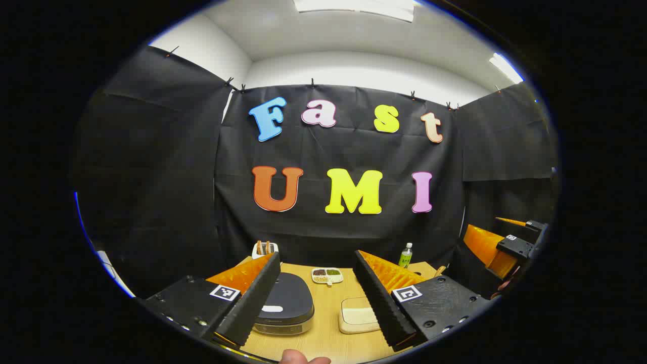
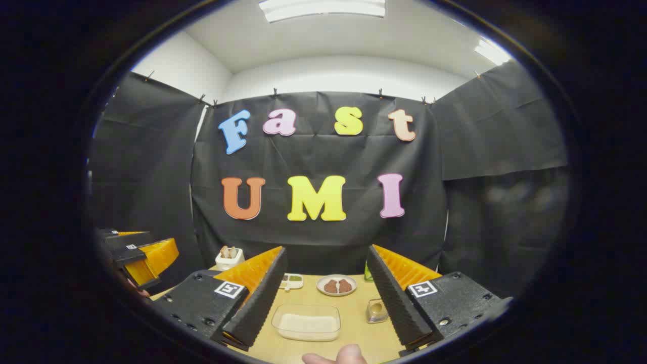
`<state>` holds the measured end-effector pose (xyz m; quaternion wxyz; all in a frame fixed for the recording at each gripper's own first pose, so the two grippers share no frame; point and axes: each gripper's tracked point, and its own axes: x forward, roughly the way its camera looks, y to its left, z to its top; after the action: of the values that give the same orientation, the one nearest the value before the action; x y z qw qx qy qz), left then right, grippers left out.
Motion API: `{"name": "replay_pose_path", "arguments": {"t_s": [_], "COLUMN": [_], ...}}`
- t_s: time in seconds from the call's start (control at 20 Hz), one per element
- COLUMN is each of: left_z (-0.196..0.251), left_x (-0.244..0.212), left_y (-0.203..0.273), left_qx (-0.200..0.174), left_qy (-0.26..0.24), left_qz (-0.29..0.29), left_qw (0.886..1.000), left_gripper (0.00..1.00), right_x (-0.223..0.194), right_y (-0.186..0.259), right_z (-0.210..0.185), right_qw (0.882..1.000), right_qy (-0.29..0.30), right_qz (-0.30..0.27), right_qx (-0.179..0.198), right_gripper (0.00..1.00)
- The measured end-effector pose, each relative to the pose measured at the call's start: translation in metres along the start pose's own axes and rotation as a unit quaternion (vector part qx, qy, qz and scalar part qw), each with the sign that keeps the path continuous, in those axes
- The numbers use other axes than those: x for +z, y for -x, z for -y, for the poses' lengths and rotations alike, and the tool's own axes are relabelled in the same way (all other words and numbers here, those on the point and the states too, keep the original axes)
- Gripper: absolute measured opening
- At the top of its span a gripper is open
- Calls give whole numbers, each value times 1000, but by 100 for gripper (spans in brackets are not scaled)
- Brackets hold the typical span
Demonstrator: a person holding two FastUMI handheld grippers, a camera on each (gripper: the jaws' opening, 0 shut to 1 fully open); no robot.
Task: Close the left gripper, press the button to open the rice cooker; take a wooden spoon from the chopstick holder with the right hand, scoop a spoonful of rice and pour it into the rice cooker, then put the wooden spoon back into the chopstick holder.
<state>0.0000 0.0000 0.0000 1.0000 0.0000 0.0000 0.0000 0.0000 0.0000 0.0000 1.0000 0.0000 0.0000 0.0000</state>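
Opening step, nothing begun. Left tongs (image 1: 316, 293) gape wide, empty, above rice cooker (image 1: 283, 302), lid down, at worktop (image 1: 328, 333) front-left. Right tongs (image 2: 326, 296) also wide, empty, over rice container (image 2: 307, 321). Chopstick holder (image 1: 265, 249) with wooden spoon (image 1: 259, 246) far left, by wall. Next judged: shut left tongs, lower onto cooker button (image 1: 272, 308).

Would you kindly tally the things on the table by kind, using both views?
Rice cooker: 1
Chopstick holder: 1
Rice container: 1
Divided dish: 1
Plate: 1
Bottle: 1
Small glass jar: 1
Total: 7
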Motion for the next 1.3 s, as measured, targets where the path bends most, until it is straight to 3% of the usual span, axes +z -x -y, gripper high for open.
{"name": "replay_pose_path", "arguments": {"t_s": [0.35, 0.9, 1.3], "left_z": [-12, -19, -37], "left_x": [-9, -22, -49], "left_y": [5, 10, 9], "left_qx": [18, 27, 55], "left_qy": [4, 12, 16], "left_qz": [-13, -34, -80], "left_qw": [1000, 999, 995], "left_gripper": [94, 94, 94], "right_x": [-3, -2, -15], "right_y": [-1, -9, -23], "right_z": [-11, 3, 8], "right_qw": [1000, 1000, 1000], "right_qy": [0, -10, -10], "right_qz": [-1, -1, -10], "right_qx": [14, -9, -12], "right_gripper": [100, 100, 100]}}
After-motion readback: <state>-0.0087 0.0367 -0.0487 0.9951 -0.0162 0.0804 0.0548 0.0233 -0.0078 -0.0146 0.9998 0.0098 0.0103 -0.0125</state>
